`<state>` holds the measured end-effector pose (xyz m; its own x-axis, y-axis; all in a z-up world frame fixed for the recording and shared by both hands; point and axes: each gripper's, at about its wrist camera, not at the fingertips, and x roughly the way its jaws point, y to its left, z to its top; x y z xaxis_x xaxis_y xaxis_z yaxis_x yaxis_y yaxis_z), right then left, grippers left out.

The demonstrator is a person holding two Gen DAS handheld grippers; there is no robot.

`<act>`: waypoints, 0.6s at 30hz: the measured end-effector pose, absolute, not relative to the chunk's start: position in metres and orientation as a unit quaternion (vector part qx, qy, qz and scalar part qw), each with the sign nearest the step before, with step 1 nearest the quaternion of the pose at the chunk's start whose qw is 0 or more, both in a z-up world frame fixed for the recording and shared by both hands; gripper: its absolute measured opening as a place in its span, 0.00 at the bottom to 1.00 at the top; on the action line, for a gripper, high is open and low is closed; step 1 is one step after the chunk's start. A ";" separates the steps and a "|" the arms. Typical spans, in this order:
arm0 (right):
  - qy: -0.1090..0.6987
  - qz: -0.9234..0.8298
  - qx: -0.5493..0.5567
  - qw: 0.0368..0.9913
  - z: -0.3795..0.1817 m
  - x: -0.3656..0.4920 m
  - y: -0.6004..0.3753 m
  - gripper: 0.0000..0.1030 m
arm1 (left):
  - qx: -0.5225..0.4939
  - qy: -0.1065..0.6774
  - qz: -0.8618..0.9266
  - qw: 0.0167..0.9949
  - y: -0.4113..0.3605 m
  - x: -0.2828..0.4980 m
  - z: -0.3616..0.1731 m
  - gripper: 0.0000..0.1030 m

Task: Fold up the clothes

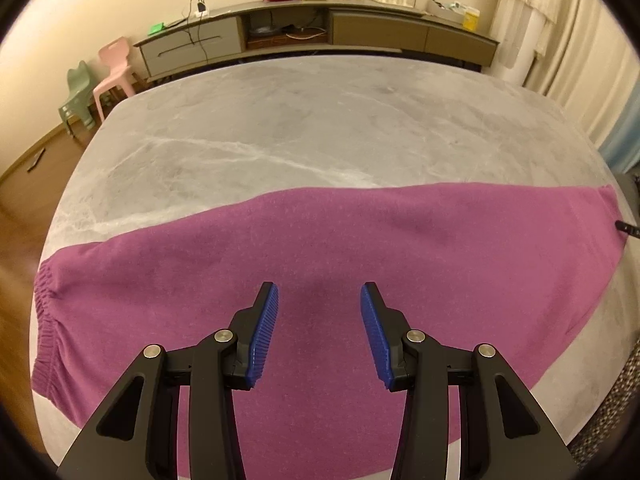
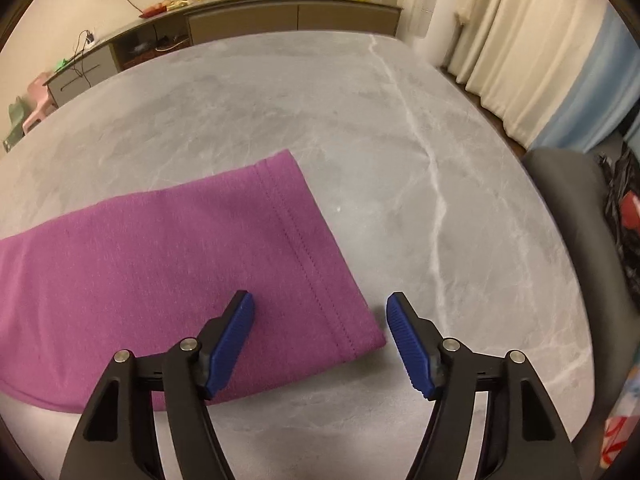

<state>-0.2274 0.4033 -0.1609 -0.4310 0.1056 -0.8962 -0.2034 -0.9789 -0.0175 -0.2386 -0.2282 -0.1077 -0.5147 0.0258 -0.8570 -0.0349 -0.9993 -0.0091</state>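
Note:
A purple garment (image 1: 320, 240) lies flat across the near half of the grey marble table (image 1: 280, 120). Its gathered elastic waistband (image 1: 44, 320) is at the left end. The stitched hem (image 2: 304, 260) is at the right end. My left gripper (image 1: 319, 288) hovers open above the middle of the cloth, with nothing between its blue pads. In the right wrist view the garment (image 2: 160, 260) ends under my right gripper (image 2: 319, 296). That gripper stands open over the near hem corner, left pad above cloth and right pad above bare table (image 2: 400, 120). It grips nothing.
A long low cabinet (image 1: 320, 28) with clutter on top runs along the far wall. A pink chair (image 1: 116, 72) and a green chair (image 1: 78, 96) stand at the far left. A grey chair (image 2: 580, 200) sits at the table's right edge, near curtains (image 2: 520, 60).

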 end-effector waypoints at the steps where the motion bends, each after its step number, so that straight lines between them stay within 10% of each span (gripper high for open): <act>1: 0.062 0.843 -0.527 0.085 -0.160 -0.227 0.406 0.53 | -0.491 0.000 0.871 0.019 -0.229 -0.238 -0.106 0.44; 3: 0.068 0.846 -0.526 0.056 -0.157 -0.225 0.398 0.25 | -0.489 -0.002 0.872 0.018 -0.232 -0.238 -0.105 0.44; 5: 0.063 0.850 -0.521 0.046 -0.155 -0.221 0.385 0.20 | -0.488 -0.004 0.873 0.019 -0.233 -0.239 -0.104 0.44; 15: -0.063 0.882 -0.446 -0.137 -0.133 -0.170 0.232 0.24 | -0.486 -0.023 0.873 0.031 -0.233 -0.241 -0.105 0.44; 18: -0.104 0.858 -0.473 -0.170 -0.149 -0.167 0.204 0.47 | -0.490 -0.020 0.870 0.040 -0.224 -0.242 -0.112 0.44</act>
